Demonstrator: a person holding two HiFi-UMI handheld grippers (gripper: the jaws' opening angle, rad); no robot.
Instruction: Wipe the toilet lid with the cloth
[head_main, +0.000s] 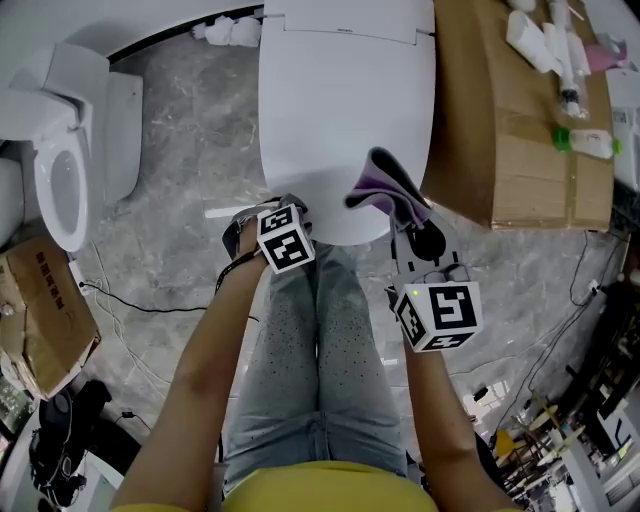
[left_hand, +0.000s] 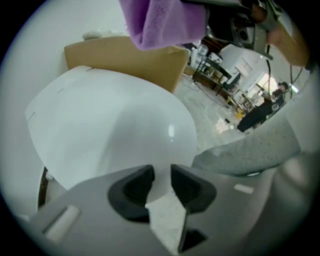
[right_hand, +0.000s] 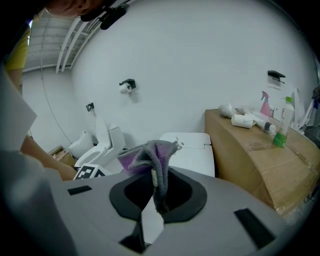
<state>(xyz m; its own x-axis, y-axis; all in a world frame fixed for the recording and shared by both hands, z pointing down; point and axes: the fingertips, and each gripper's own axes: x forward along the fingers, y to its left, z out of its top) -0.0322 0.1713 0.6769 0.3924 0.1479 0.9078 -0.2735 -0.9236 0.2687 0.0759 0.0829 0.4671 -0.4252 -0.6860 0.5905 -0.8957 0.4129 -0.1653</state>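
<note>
The right hand-held gripper (right_hand: 155, 174) has its jaws closed on the cloth (right_hand: 150, 154). A thin fold runs down between the pads, and the rest stands up in a purple and grey wad just beyond the tips. That wad hangs over the front right part of the toilet lid (head_main: 345, 100), which lies ahead of and below both grippers. Whether the cloth already touches the lid cannot be told.

The left hand-held gripper (left_hand: 162, 172) has its jaws a narrow way apart with nothing between them. Only the lid's glossy front edge and the floor show through the gap.

The main risk is probably the thin grip. If the wad drags on the lid, the fold could pull free of the pads and drop to the floor. Because the cloth is bunched and not spread, pressing low could bring the hard jaw tips onto the lid instead of fabric. The lid curves away from the gripper, so a flat stroke would likely lose contact near the rim.

The left hand-held gripper sits at the lid's front edge, beside the right one, and a sideways sweep could run into it. A cardboard box (head_main: 520, 120) carrying bottles stands just right of the right hand-held gripper and limits strokes that way.
</note>
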